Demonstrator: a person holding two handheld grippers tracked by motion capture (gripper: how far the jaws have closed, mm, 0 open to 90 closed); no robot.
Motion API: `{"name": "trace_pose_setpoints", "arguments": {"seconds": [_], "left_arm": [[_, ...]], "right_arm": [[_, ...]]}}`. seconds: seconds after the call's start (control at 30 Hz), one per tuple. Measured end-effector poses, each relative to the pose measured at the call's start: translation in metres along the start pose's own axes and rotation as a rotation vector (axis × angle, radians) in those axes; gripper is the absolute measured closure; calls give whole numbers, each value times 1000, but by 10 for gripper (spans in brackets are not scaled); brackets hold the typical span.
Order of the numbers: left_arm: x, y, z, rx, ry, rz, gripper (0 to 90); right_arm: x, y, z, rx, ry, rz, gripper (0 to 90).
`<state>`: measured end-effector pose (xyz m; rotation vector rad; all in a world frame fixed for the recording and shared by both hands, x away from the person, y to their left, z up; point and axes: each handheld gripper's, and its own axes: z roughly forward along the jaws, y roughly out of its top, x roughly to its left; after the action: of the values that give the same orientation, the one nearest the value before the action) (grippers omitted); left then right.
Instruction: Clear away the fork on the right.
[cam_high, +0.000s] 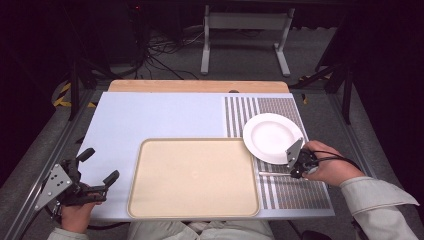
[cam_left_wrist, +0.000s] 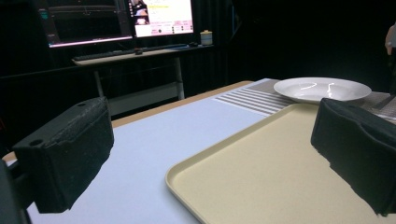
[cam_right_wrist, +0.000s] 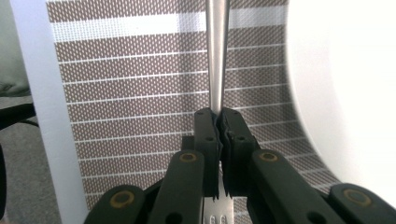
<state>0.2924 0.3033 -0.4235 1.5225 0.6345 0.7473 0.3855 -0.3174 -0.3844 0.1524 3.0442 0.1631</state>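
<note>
Right gripper (cam_right_wrist: 219, 116), jaws pinched on a metal fork (cam_right_wrist: 217, 56), low over the striped placemat (cam_high: 305, 192) just beside the white plate (cam_high: 272, 136). Beige tray (cam_high: 192, 177) lies mid-table, plate rim overlapping its corner. Left gripper (cam_high: 100, 167) spread wide, nothing between its jaws, left of tray.

I sit at a table (cam_high: 150, 120) with a pale blue top and a bare wooden strip (cam_high: 200, 86) along its far edge. At my twelve o'clock, a white metal stand (cam_high: 245, 35) rests on grey carpet (cam_high: 320, 110); black cables (cam_high: 160, 50) tangle at eleven o'clock. The room is dark. In my left gripper view, a far desk (cam_left_wrist: 140, 52) carries two lit monitors (cam_left_wrist: 163, 16) and a keyboard (cam_left_wrist: 100, 54)
</note>
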Motion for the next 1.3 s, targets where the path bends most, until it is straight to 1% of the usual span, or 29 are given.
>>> {"name": "trace_pose_setpoints", "arguments": {"seconds": [0.03,0.1,0.13,0.17,0.2,0.27,0.3,0.33,0.43,0.57,0.6,0.7,0.8,0.83,0.9,0.93,1.13,1.17,1.3], "left_arm": [[0,0,0,0,2,-2,0],[0,0,0,-2,2,-2,0],[0,0,0,-1,2,-5,0],[0,0,0,-2,2,-5,0],[0,0,0,-2,1,-5,0],[0,0,0,-1,2,-4,0],[0,0,0,-2,2,-1,0],[0,0,0,-2,2,-1,0],[0,0,-1,-1,3,-4,0],[0,0,0,0,1,-2,0],[0,0,0,0,1,-3,0],[0,0,-1,-1,1,-3,0],[0,0,0,-1,1,-3,0],[1,0,-1,-1,0,-3,0],[1,0,0,-3,0,-4,0],[1,0,0,-3,0,-4,0],[1,0,-1,-2,-1,-4,0],[1,0,-1,-2,-1,-4,0],[1,0,-1,-3,-2,-4,0]], "right_arm": [[0,0,-4,-1,7,10,868],[0,0,-12,-36,-9,16,867],[0,1,-15,-51,-10,6,868],[0,2,-18,-51,-17,6,868],[1,4,-21,-61,-23,2,867],[1,5,-23,-67,-25,-6,867],[1,8,-29,-82,-35,-11,868],[1,8,-29,-82,-35,-11,868],[0,13,-37,-98,-52,-21,867],[-1,18,-44,-126,-68,-41,867],[-1,20,-46,-130,-66,-47,867],[-2,25,-49,-137,-76,-49,867],[-4,32,-51,-149,-75,-68,867],[-4,33,-52,-151,-80,-64,867],[-6,39,-53,-158,-85,-79,867],[-6,39,-53,-158,-85,-79,867],[-12,61,-54,-167,-87,-131,867],[-12,61,-54,-167,-87,-131,867],[-16,78,-53,-176,-83,-157,867]]}}
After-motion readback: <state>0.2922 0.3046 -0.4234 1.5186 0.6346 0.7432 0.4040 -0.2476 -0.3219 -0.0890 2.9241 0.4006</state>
